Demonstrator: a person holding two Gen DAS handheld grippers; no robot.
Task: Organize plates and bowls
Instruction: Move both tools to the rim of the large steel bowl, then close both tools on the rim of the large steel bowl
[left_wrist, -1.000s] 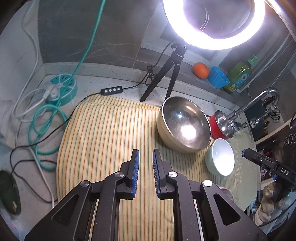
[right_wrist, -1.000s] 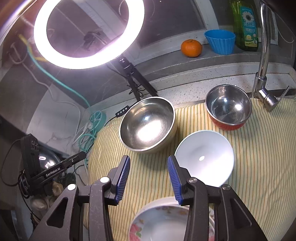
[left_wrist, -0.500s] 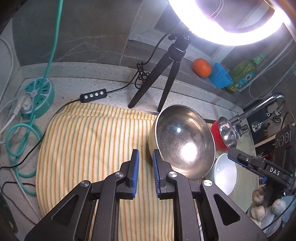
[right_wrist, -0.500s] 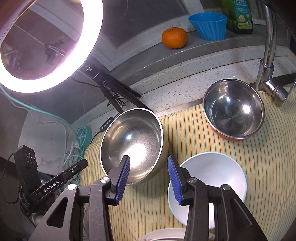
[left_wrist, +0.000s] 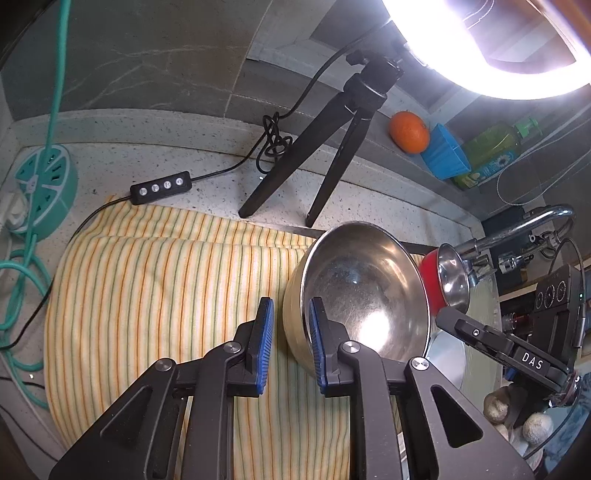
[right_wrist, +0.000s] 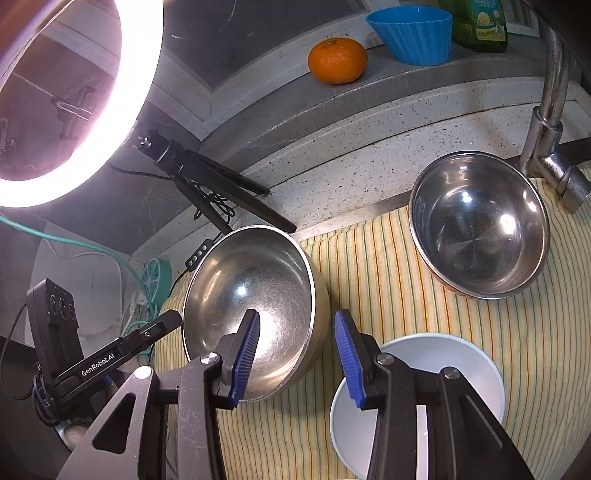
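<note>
1. A speckled stone counter (right_wrist: 369, 162) is carrying a yellow striped cloth (left_wrist: 155, 295), with a grey ledge running along the far wall.
2. Nearest in the left wrist view, the left gripper (left_wrist: 290, 347) is pointing down at the cloth; its jaws have just been opening and are standing a little apart, straddling the near left rim of the large steel bowl (left_wrist: 365, 295), the pads not pressing on it.
3. Nearest in the right wrist view, the right gripper (right_wrist: 295, 358) is holding its jaws apart over the right rim of the same large steel bowl (right_wrist: 255, 302), one finger over the inside and one outside, gripping nothing.
4. Just right of that gripper, a white bowl (right_wrist: 458, 358) is sitting on the cloth, partly hidden behind the right finger.
5. Farther right, a smaller steel bowl with a red outside (right_wrist: 480, 225) is sitting on the cloth just beside the base of the tap (right_wrist: 550, 147).
6. Behind the large bowl, a black tripod (left_wrist: 332, 147) is standing on the counter, holding up a glowing ring light (right_wrist: 110, 110); its cable remote (left_wrist: 161, 187) is lying at the cloth's far left edge.
7. At far left, a teal power strip (left_wrist: 40, 184) is sitting with its cord looping down.
8. Farthest, on the ledge, an orange (right_wrist: 337, 60), a blue fluted cup (right_wrist: 413, 33) and a green soap bottle (right_wrist: 480, 26) are lined up left to right.
</note>
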